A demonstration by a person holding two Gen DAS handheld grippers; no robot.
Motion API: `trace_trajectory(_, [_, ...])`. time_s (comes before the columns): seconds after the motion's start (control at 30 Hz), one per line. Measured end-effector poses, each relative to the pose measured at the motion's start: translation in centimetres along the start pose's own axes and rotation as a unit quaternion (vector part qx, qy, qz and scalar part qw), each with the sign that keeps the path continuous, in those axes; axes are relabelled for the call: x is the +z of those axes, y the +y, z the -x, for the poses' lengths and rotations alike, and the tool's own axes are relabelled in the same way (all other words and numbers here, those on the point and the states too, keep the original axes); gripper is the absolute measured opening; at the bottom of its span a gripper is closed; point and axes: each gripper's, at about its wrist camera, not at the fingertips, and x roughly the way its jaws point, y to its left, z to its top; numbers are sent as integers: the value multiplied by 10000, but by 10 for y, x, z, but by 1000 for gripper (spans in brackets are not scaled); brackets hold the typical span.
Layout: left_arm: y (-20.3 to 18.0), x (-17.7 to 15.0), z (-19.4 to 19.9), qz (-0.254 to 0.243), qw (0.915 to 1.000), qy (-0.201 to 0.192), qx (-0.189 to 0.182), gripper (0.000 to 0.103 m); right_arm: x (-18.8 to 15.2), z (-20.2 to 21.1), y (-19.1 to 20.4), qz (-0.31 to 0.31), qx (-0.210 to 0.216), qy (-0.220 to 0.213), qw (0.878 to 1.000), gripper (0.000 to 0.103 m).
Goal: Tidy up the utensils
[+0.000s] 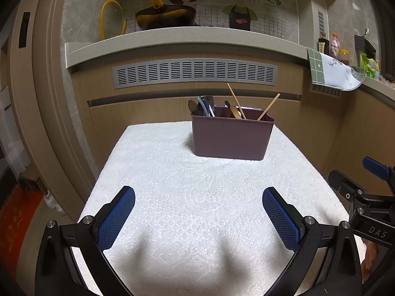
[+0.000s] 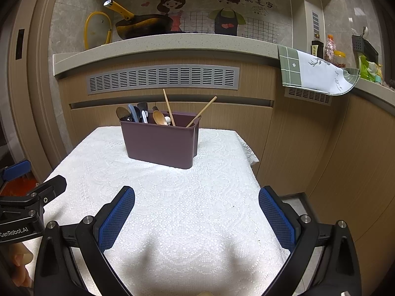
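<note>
Both grippers, left (image 1: pixel 198 218) and right (image 2: pixel 196 218), hang released, empty, over the table's (image 1: pixel 153 167) near edge; the utensil holder (image 1: pixel 231 138), seemingly with spoons and chopsticks (image 1: pixel 267 107), stands near its far edge.

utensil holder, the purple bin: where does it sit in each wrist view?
Left wrist: purple bin right of centre, at the far end of the white tablecloth.
Right wrist: the bin left of centre, same far end of the cloth.
Shared landmark: grey vent grille on the cabinet behind it.

Left gripper (image 1: pixel 198 218) fingers (image 1: pixel 116 219) spread wide, empty, above white tablecloth (image 1: pixel 172 172); maroon utensil caddy (image 1: pixel 232 139) ahead, holding chopsticks (image 1: pixel 235 100).
</note>
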Motion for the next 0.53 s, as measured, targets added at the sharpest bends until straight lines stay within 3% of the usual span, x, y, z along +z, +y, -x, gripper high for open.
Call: trace_trajectory(0.53, [0,0,0,-109,9998,-145,121,103,3,-2,4,-44,63,2,10000,102])
